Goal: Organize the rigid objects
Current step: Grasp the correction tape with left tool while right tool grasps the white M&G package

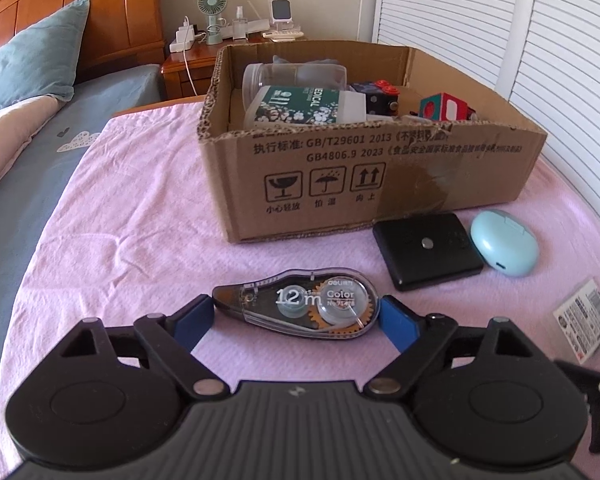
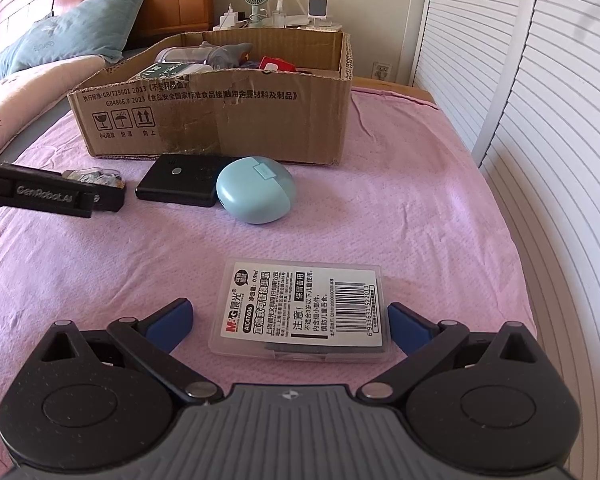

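The left tongs [image 1: 296, 312] close on the tape dispenser [image 1: 300, 304] lying on the pink cloth [image 1: 140, 220]. The right tongs [image 2: 290, 322] straddle a clear labelled case [image 2: 304, 312], spread apart. Near the cardboard box [image 2: 220, 120] rest a black case [image 2: 180, 180] and a blue case [image 2: 256, 190], touching.

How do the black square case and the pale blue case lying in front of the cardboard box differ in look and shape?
The black square case is flat with straight edges and corners; the pale blue case is a rounded, domed pebble shape. The black case is dark with a small silver button on top; the blue one is light with a square clasp. Both lie side by side on the pink cloth, just outside the cardboard box.
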`<act>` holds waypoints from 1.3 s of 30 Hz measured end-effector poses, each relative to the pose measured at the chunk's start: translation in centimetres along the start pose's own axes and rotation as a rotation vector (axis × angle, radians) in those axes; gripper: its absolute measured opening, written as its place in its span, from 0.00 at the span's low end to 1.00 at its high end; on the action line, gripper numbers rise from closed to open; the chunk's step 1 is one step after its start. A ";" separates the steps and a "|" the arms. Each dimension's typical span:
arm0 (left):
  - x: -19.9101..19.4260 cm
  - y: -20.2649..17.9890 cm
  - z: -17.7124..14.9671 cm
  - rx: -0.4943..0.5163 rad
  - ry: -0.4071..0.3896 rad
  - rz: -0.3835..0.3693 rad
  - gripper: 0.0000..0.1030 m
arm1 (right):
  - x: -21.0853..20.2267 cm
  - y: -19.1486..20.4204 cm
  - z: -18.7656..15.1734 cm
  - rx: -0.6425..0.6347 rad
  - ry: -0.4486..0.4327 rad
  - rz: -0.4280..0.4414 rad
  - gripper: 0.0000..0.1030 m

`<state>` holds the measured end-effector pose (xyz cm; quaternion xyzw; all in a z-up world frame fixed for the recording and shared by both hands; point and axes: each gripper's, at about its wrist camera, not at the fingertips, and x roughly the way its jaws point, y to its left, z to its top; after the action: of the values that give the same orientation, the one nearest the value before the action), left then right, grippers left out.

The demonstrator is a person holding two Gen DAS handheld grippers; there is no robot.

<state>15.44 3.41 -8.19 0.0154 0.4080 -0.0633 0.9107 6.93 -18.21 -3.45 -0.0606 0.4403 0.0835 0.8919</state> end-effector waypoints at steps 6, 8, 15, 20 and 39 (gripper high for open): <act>-0.9 0.7 -1.1 0.001 -0.006 0.001 0.87 | 0.1 0.1 0.1 0.002 -0.003 -0.002 1.00; -0.8 0.7 -1.1 -0.002 -0.012 0.005 0.87 | 0.3 0.2 0.4 -0.002 0.000 0.001 1.00; -0.4 0.6 -0.8 0.007 -0.023 0.000 0.90 | 0.5 0.4 0.6 -0.013 -0.002 0.010 1.00; 0.0 1.0 -0.7 0.023 -0.027 -0.011 0.94 | 0.6 0.3 0.7 -0.022 0.001 0.018 1.00; -0.2 1.0 0.1 0.068 0.025 -0.060 0.87 | 0.2 0.3 1.4 -0.016 0.032 0.024 0.91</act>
<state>15.49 4.40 -8.02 0.0349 0.4172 -0.1043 0.9021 8.05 -17.61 -2.82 -0.0637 0.4545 0.0968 0.8832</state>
